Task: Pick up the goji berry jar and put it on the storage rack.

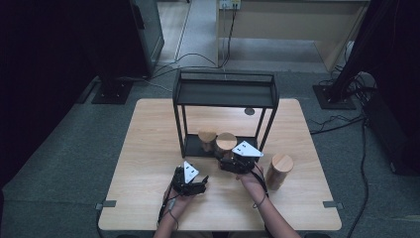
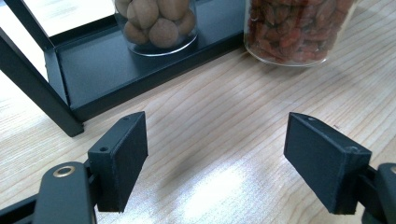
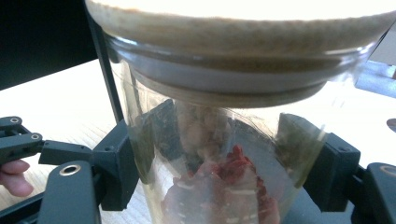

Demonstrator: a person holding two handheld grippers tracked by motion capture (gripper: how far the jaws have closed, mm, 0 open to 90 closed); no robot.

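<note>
A glass jar of red berries [image 1: 226, 143] with a cork lid stands on the wooden table [image 1: 148, 148] at the front edge of a black shelf rack [image 1: 225, 91]. My right gripper [image 1: 233, 161] is shut on this jar [image 3: 224, 93], one jaw pressed to each side of the glass below the lid. A second jar [image 1: 207, 140], holding round brown nuts [image 2: 159, 23], rests on the rack's bottom tray [image 2: 93, 70]. My left gripper [image 1: 195, 182] hovers low over the table, open, with bare wood between its jaws [image 2: 215, 135]. It faces the tray and the berry jar [image 2: 299, 32].
A third cork-lidded jar [image 1: 279, 171] stands on the table right of my right hand. The rack's black posts and top shelf rise over the two jars. A dark round mark [image 1: 249, 111] lies on the table behind the rack.
</note>
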